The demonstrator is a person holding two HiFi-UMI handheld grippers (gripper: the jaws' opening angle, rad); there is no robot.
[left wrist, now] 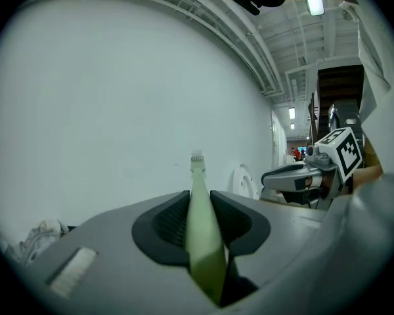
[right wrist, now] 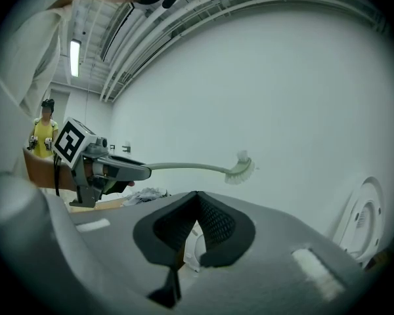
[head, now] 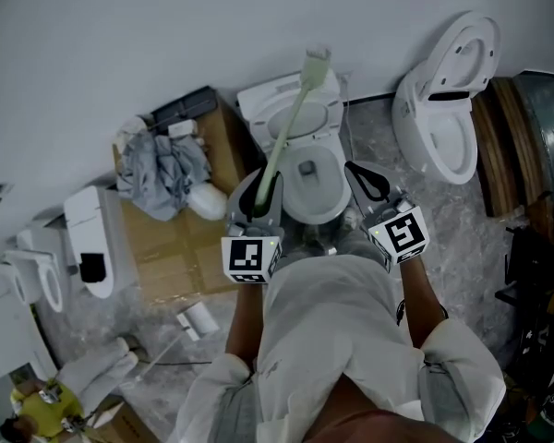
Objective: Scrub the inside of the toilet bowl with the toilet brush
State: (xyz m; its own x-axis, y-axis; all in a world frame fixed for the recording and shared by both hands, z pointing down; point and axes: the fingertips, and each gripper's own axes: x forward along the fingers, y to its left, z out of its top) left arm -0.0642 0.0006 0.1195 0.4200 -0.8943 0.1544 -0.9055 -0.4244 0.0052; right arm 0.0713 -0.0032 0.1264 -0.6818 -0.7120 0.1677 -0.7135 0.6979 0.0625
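- Toilet brush slants up over the toilet bowl, bristles near the wall; scrubbing seems not begun, so the head must next tip down inside.
- Left gripper pinches the brush handle.
- Right gripper is pressed together, empty.

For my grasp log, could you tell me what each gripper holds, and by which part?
The left gripper clamps the toilet brush near the lower end of its handle, with the head raised. The right gripper is shut and empty.
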